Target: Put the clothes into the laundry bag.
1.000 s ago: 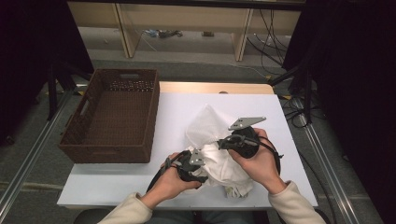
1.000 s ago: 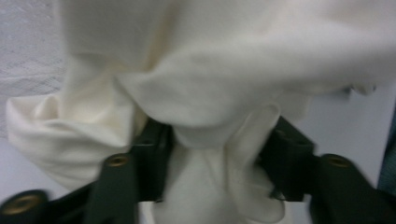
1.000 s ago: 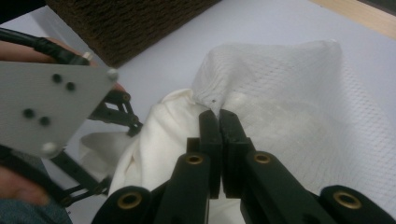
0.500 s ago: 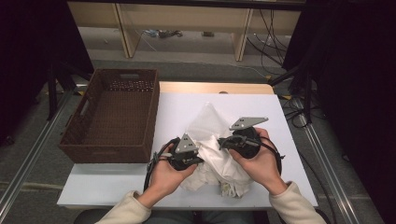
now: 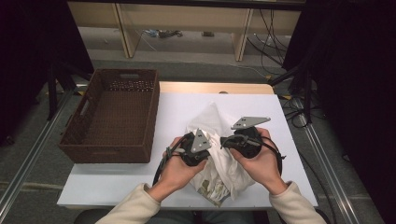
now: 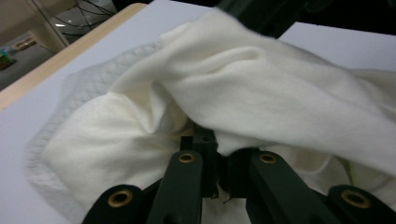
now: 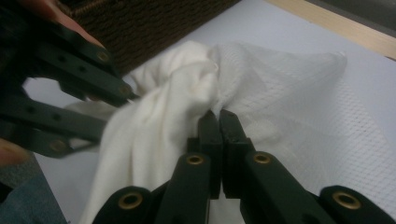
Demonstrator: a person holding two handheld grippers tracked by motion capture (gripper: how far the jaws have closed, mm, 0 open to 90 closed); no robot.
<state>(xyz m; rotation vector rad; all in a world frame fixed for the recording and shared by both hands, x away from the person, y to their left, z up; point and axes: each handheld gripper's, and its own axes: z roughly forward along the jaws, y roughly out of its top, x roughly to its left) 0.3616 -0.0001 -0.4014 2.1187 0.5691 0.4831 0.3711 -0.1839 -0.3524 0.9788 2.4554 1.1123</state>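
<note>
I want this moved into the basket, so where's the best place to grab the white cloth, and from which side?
Grip the white cloth at its bunched middle folds, coming from above on the near side; the raised ridges there give jaws something to pinch, unlike its flat mesh edge.

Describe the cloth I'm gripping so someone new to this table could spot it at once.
Start at the white table, with the brown woven basket on its left side. To the basket's right, near the front edge, lies a crumpled cream-white garment, pinched by the left gripper and right gripper. It is the one soft, pale heap, part knit and part mesh.
</note>
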